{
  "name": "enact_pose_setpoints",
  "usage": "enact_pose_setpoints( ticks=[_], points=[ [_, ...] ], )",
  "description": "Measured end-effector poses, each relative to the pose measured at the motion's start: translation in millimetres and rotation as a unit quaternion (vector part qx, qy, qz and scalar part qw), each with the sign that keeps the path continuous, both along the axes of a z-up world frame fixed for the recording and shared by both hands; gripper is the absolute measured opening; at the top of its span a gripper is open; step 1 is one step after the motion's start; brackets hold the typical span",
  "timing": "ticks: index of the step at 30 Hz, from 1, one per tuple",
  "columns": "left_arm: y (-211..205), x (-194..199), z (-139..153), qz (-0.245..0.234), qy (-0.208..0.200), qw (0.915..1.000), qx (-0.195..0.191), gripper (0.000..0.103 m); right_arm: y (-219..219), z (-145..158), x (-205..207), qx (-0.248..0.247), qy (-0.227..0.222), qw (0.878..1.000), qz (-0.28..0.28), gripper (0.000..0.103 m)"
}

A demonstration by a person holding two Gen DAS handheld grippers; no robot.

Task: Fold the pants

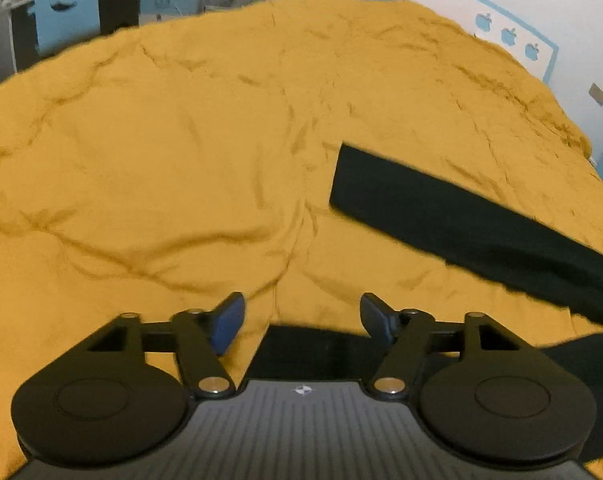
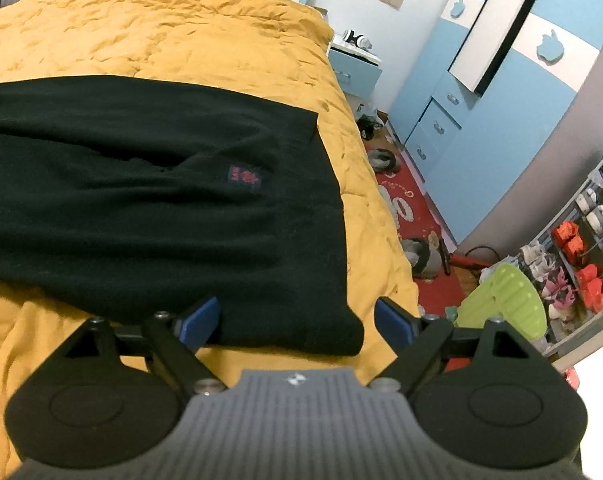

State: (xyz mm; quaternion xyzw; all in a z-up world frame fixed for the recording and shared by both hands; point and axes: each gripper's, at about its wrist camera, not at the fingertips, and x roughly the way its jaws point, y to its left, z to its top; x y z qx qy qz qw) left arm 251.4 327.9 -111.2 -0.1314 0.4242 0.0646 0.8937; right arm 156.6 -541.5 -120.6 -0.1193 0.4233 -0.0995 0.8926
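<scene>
Black pants (image 2: 149, 184) lie spread on a bed with a mustard-yellow cover (image 2: 161, 28). In the right wrist view the waist end with a small red logo patch (image 2: 243, 178) lies near the bed's right edge, and my right gripper (image 2: 297, 320) is open just above the near waist corner. In the left wrist view one black leg (image 1: 461, 220) runs diagonally at the right, and the end of the other leg (image 1: 313, 348) lies between the fingers of my left gripper (image 1: 301, 316), which is open and holds nothing.
The yellow cover (image 1: 161, 160) is wrinkled. To the right of the bed are a red rug (image 2: 417, 216) with shoes, a blue wardrobe (image 2: 501, 120), a nightstand (image 2: 353, 66), a shoe rack (image 2: 581, 256) and a green object (image 2: 505, 300). A desk and blue chair (image 1: 67, 12) stand beyond the bed.
</scene>
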Motion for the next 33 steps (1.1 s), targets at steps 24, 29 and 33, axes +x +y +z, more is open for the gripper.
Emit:
enact_pose_setpoints(
  ticks=[24,29,33],
  points=[
    [-29,20,-27,0.0,0.022,0.9905,0.136,0.016,6,-5,-2,-0.011,0.014,1.0,-0.001,0.081],
    [-48,-19,7,-0.055,-0.014,0.9823,0.178,0.036,7,1,-16,-0.011,0.022,0.998,0.054,0.081],
    [-78,-55,23,-0.159,-0.014,0.9547,0.251,0.044,19,6,-33,-0.041,0.032,0.99,0.131,0.081]
  ],
)
